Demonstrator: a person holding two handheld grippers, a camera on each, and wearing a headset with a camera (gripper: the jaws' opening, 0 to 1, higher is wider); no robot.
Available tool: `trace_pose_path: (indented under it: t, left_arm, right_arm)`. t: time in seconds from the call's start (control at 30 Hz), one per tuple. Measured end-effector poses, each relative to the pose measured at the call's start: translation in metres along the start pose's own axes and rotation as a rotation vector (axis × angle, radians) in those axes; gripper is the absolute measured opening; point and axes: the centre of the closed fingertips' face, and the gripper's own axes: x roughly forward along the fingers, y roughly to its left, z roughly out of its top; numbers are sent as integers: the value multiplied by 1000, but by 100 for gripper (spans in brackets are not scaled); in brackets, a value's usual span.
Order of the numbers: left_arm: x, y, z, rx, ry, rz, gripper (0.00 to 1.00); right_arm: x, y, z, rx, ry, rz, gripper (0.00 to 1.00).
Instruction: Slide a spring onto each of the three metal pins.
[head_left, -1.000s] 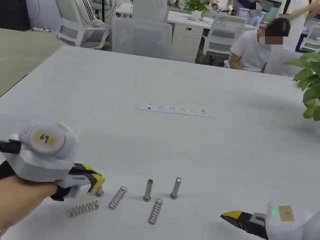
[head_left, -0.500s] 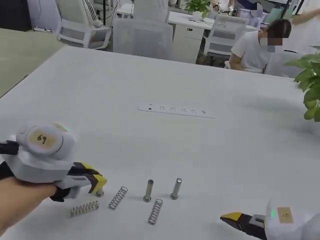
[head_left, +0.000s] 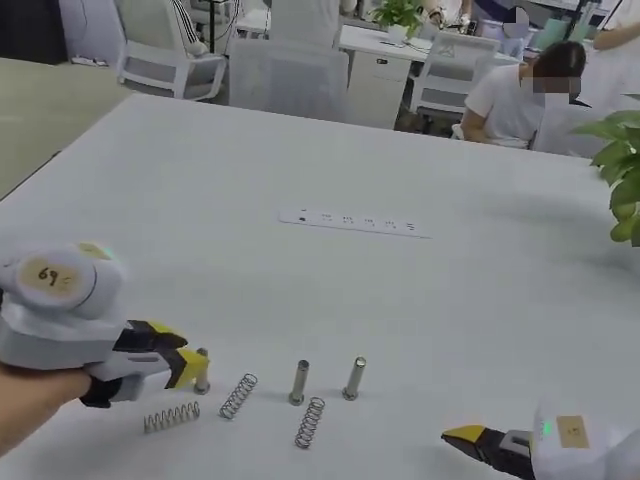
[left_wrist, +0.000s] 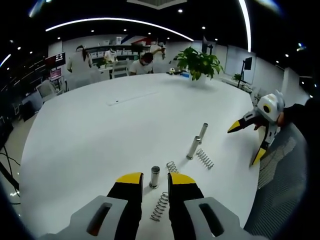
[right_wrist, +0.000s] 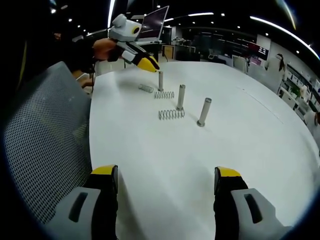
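Three short metal pins stand upright in a row near the table's front edge: the left pin (head_left: 202, 370) (left_wrist: 155, 176), the middle pin (head_left: 298, 382) and the right pin (head_left: 353, 378). Three springs lie flat close by: one (head_left: 170, 417) at the left, one (head_left: 237, 396) between the left and middle pins, one (head_left: 310, 422) in front of the middle pin. My left gripper (head_left: 192, 365) (left_wrist: 155, 181) is slightly open. The left pin stands just past its yellow tips and is not gripped. My right gripper (head_left: 465, 436) (right_wrist: 166, 172) hovers wide open at the front right, holding nothing.
A white power strip (head_left: 348, 221) lies flat mid-table. A potted plant (head_left: 625, 170) stands at the right edge. A mesh chair back (right_wrist: 45, 140) sits near the table's front. Beyond the far edge are chairs, desks and a seated person (head_left: 520, 95).
My left gripper has drawn back to the left, so the left pin now shows past its tips. The right gripper has not moved.
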Motion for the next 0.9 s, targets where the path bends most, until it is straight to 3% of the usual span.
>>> trace_pose_path:
  t: [0.5, 0.9]
  left_arm:
    - [-4, -4, -44, -18, 62, -11, 14]
    - [3, -6, -59, -11, 98, -26, 12]
  right_arm:
    - [-1, -2, 3, -3, -14, -10, 79]
    - [-4, -8, 11, 5, -64, -38, 82]
